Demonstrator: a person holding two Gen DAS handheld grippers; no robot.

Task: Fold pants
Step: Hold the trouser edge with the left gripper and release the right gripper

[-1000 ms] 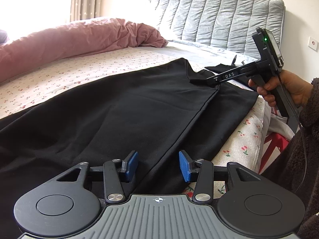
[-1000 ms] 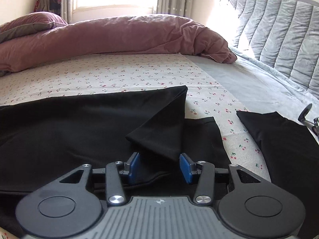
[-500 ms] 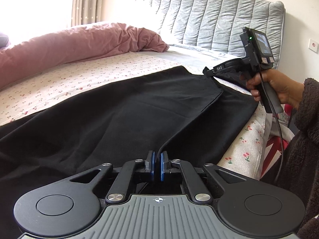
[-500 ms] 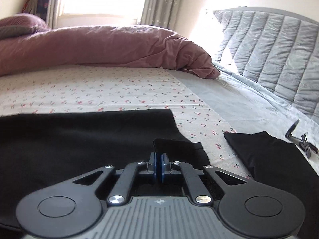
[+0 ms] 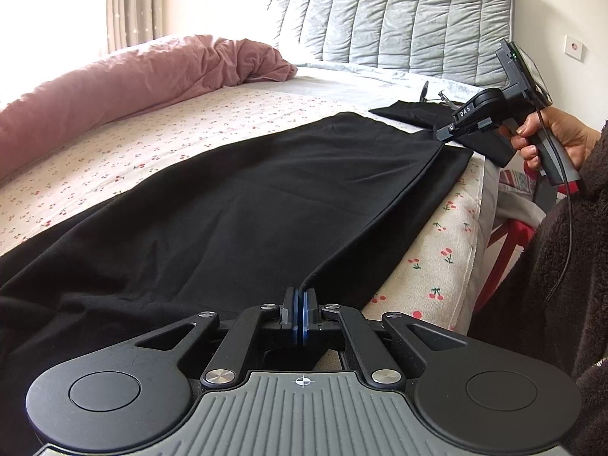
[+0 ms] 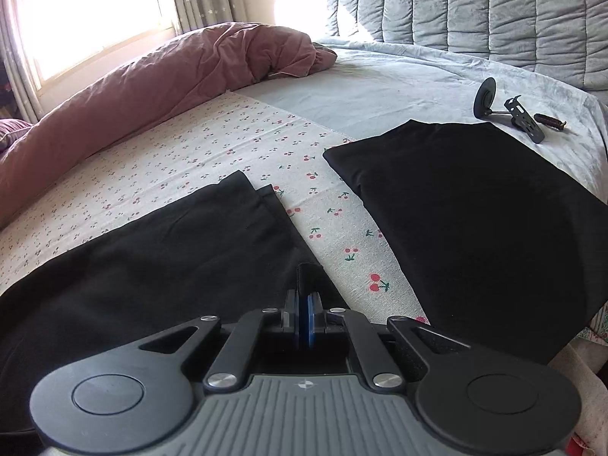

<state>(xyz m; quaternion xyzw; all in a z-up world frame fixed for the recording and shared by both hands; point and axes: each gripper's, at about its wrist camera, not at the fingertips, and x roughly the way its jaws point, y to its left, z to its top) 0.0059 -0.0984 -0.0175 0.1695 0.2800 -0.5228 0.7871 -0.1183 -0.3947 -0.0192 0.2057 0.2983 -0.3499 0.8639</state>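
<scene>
Jaws: left gripper point(image 5: 303, 304) and right gripper point(image 6: 304, 309) both clamped on black pants point(image 5: 235, 205) edge; keep edge taut, carry both ends across evenly.

Blown-out window point(image 6: 95, 19) glare, fisheye edges

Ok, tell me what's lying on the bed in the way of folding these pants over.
Nothing visible blocks it. Both the left gripper and the right gripper are shut on the pants. The folded black garment lies apart, toward the headboard, across a strip of bare sheet.
</scene>
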